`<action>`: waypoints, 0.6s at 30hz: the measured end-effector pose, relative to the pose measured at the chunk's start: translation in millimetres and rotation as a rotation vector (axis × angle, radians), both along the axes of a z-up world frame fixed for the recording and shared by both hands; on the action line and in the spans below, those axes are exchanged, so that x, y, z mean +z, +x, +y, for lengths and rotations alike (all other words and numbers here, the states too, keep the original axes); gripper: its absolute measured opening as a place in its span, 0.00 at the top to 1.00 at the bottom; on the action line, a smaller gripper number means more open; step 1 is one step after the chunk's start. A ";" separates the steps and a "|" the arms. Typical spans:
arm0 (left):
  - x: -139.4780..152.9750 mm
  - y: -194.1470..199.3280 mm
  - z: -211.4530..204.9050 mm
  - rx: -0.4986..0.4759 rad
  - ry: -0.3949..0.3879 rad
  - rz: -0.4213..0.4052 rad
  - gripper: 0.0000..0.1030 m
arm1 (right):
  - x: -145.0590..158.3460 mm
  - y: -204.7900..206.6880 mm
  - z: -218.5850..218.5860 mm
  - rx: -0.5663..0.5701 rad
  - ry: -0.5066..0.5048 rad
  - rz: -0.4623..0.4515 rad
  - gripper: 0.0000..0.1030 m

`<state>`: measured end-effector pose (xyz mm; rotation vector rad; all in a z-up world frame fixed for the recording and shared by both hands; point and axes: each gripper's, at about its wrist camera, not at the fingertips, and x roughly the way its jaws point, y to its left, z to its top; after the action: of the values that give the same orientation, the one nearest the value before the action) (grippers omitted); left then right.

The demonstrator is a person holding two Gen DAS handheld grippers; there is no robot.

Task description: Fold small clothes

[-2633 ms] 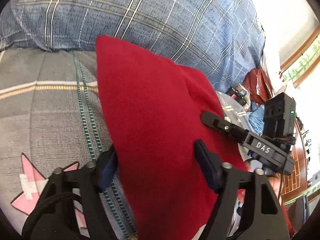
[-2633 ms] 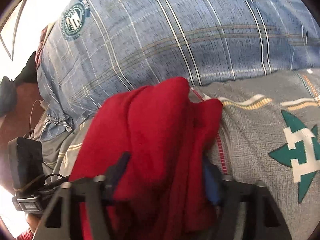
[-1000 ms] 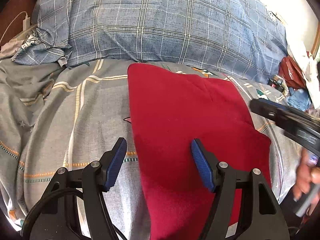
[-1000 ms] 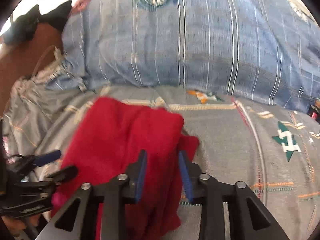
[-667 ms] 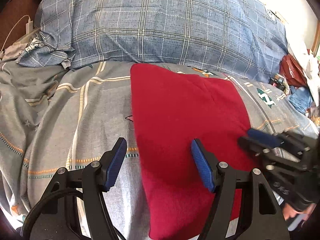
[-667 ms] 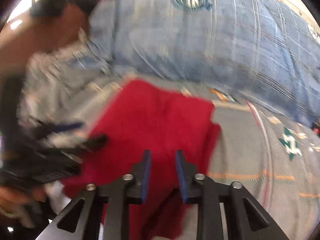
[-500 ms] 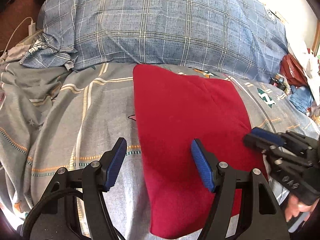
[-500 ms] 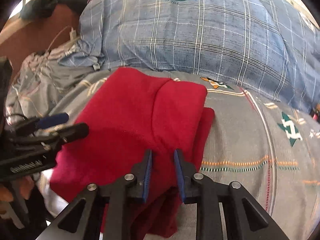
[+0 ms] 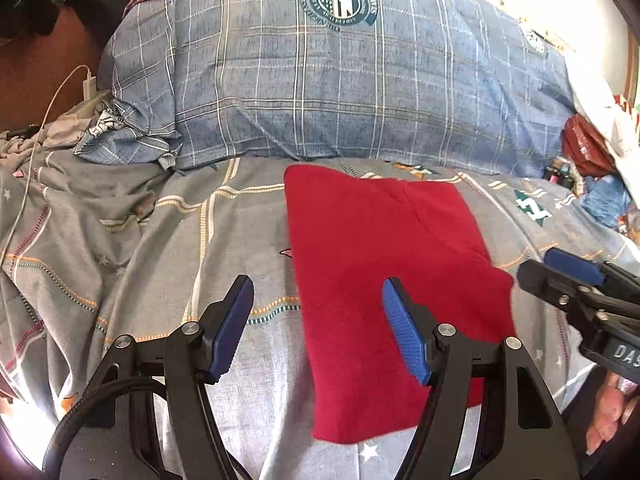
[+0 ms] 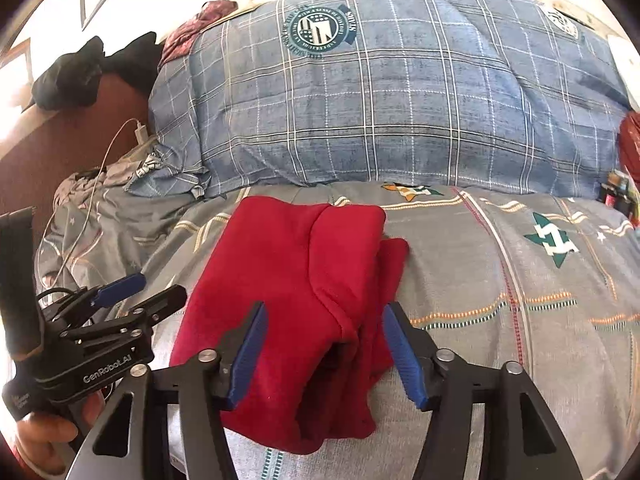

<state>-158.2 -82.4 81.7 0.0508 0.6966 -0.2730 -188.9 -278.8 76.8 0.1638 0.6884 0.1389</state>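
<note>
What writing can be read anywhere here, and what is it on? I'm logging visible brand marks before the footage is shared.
"GenRobot.AI": white letters on the body of the left gripper, right wrist view.
"DAS", cut off at the frame edge: on the body of the right gripper, left wrist view.
Round teal crest on the blue plaid pillow: ring lettering too small and warped to read.
Print on the crumpled pillowcase corner: unreadable.
</note>
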 end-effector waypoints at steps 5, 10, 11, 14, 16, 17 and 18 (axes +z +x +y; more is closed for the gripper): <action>8.3 -7.7 6.3 0.010 -0.011 -0.014 0.35 | 7.1 -8.2 8.6 0.000 -0.035 -0.035 0.32; 16.8 -16.6 12.5 0.028 -0.019 -0.046 0.34 | 13.5 -14.6 15.1 0.000 -0.047 -0.067 0.22; 17.7 -17.6 13.6 0.032 -0.019 -0.049 0.34 | 13.9 -15.5 16.3 0.000 -0.053 -0.070 0.21; 18.6 -19.5 17.6 0.042 -0.026 -0.048 0.34 | 13.9 -16.6 18.9 0.001 -0.073 -0.071 0.20; 18.8 -20.5 20.7 0.047 -0.032 -0.047 0.34 | 13.6 -17.2 20.1 -0.003 -0.077 -0.068 0.19; 18.7 -21.3 21.8 0.048 -0.033 -0.049 0.34 | 13.4 -17.1 20.4 -0.005 -0.076 -0.065 0.18; 19.0 -21.7 22.8 0.051 -0.033 -0.052 0.34 | 13.2 -17.1 20.7 -0.006 -0.076 -0.064 0.18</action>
<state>-179.9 -59.6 100.7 0.0089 0.6404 -0.2328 -206.0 -258.1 90.0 0.0884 0.6282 0.1115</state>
